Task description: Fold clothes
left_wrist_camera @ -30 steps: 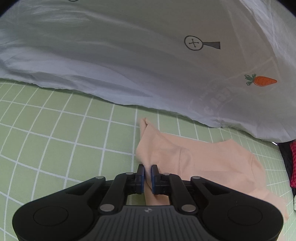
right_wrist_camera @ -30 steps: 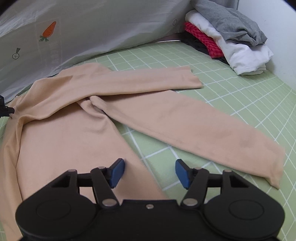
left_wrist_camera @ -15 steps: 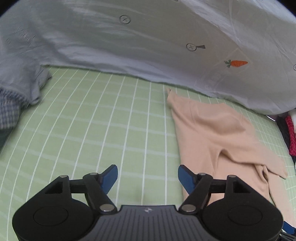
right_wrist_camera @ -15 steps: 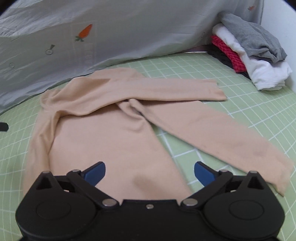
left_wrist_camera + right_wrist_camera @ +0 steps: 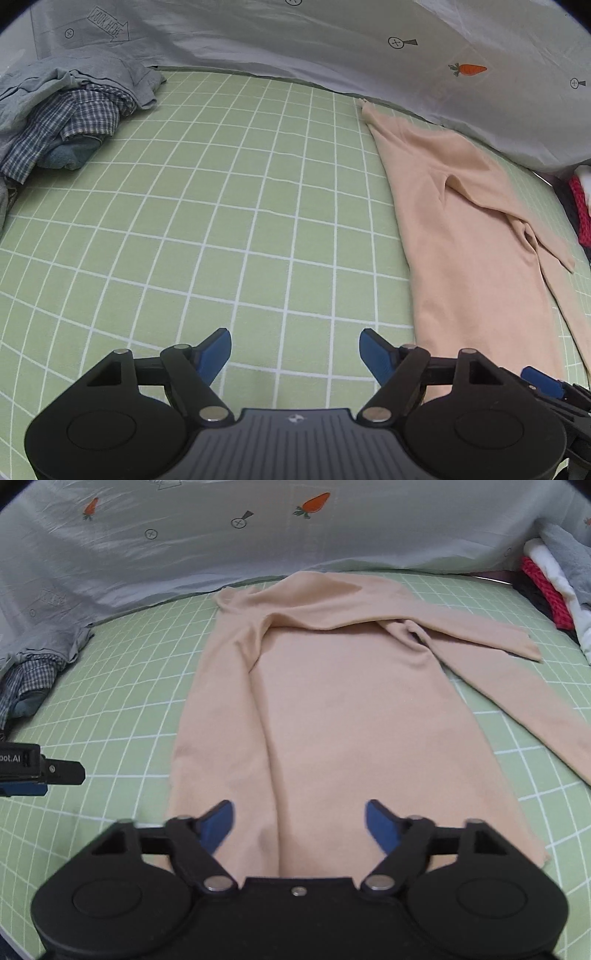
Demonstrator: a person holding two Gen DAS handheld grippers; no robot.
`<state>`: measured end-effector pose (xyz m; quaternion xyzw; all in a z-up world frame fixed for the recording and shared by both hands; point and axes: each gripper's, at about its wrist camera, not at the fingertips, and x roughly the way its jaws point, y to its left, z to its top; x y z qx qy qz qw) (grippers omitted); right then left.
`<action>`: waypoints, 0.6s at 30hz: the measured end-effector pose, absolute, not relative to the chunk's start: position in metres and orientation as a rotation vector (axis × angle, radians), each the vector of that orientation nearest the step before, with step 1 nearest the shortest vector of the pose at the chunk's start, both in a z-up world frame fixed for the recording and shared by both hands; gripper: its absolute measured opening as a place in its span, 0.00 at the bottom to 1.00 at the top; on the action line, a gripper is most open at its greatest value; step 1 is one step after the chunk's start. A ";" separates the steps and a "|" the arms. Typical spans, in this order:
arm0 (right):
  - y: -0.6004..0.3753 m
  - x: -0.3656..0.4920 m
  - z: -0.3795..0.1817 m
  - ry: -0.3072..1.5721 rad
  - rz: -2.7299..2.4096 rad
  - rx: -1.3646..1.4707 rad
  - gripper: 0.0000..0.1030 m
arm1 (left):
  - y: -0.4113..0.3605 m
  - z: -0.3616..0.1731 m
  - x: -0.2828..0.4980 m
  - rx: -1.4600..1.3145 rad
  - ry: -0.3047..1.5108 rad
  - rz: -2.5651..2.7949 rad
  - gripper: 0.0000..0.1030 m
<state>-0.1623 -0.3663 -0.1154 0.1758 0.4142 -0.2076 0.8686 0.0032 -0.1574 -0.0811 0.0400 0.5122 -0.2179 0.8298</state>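
A peach long-sleeved top (image 5: 332, 709) lies flat on the green grid mat (image 5: 122, 686), hem toward me. One sleeve is folded down along its left side. The other sleeve (image 5: 517, 698) stretches out to the right. In the left wrist view the top (image 5: 461, 229) lies to the right. My left gripper (image 5: 295, 350) is open and empty over bare mat, left of the top. My right gripper (image 5: 300, 821) is open and empty, just above the hem. The left gripper's tip shows in the right wrist view (image 5: 40, 771).
A pile of blue and checked clothes (image 5: 62, 122) lies at the far left. A stack of red, white and grey clothes (image 5: 557, 587) sits at the far right. A grey sheet with carrot prints (image 5: 258, 528) hangs along the back edge.
My left gripper let go of the top's edge, opened wide and drew back to the left. My right gripper opened wider and pulled back toward the hem.
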 end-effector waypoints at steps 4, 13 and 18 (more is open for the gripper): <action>-0.356 -0.164 -0.121 0.887 -0.403 0.414 0.39 | -0.145 -0.080 0.000 0.084 1.089 -0.460 0.75; -0.342 -0.184 -0.108 0.808 -0.428 0.464 0.04 | -0.134 -0.080 -0.010 0.106 1.093 -0.488 0.75; -0.345 -0.190 -0.114 0.856 -0.507 0.473 0.05 | -0.131 -0.081 -0.016 0.117 1.098 -0.506 0.75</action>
